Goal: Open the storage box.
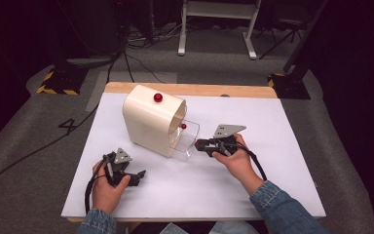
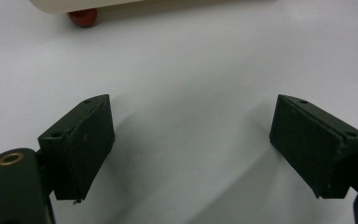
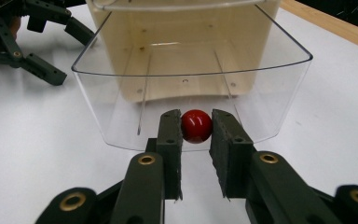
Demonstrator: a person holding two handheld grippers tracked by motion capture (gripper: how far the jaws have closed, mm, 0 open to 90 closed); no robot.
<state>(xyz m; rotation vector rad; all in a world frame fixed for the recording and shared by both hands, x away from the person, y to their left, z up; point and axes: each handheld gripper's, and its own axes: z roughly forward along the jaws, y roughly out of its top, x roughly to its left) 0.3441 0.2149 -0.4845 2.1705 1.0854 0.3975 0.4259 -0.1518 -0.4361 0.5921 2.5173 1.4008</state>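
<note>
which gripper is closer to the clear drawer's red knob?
Right. The right gripper has its jaws closed on the red knob of the clear drawer. The left gripper sits open on the table, well off from it.

The cream bread bin (image 1: 151, 124) is showing a smooth, glossy plastic shell, and the red knob (image 1: 158, 97) on top is gleaming like polished plastic. Its clear drawer-like door (image 3: 191, 79) is looking like transparent acrylic, smooth and shiny, with light glinting along the rim. The red ball handle (image 3: 196, 126) on that door is shining with a bright highlight. The right gripper (image 3: 196, 135) is showing matt black plastic arms with brass-coloured rivets and dull, rubbery pads. The left gripper (image 2: 191, 140) is showing pads (image 2: 81, 144) of the same dull, slightly grainy finish. The table (image 1: 253, 185) is wearing a matt white sheet, with a bare wooden edge (image 1: 195, 89) at the far side. The sleeves (image 1: 285, 209) are looking like blue denim cloth.
</note>
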